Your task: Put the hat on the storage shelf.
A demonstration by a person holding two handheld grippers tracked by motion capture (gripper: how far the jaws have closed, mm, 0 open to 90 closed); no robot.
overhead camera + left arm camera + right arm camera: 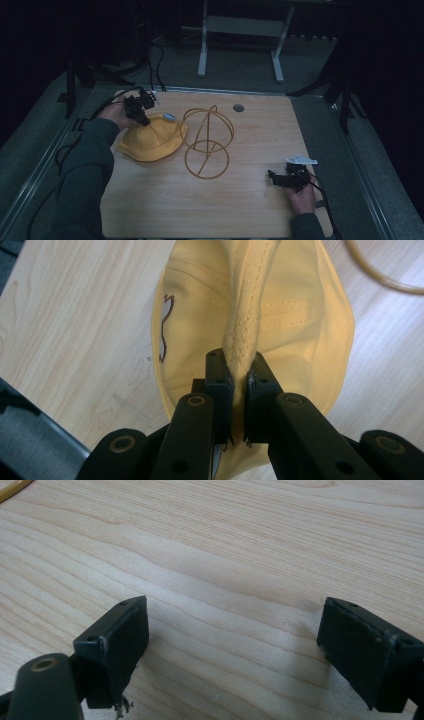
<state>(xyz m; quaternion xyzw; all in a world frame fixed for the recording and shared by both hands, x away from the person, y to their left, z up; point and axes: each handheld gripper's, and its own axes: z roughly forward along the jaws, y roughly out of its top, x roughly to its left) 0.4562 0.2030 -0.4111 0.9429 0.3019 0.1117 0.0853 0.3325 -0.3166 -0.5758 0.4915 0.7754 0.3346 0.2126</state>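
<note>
Yellow hat's (280, 315) far brim cut off at the left gripper view's top edge; dark emblem (165, 330) unreadable.

left claw (239, 385): jaws pinched together, arm extended | right claw (232, 652): jaws wide apart, low

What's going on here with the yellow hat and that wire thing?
A person at a wooden table holds a gripper in each hand. The left gripper is shut on a pinched fold of the yellow hat, which lies beside a wire hat stand. The right gripper rests open near the table's front right, holding nothing. The hat is not yet on the stand.
</note>
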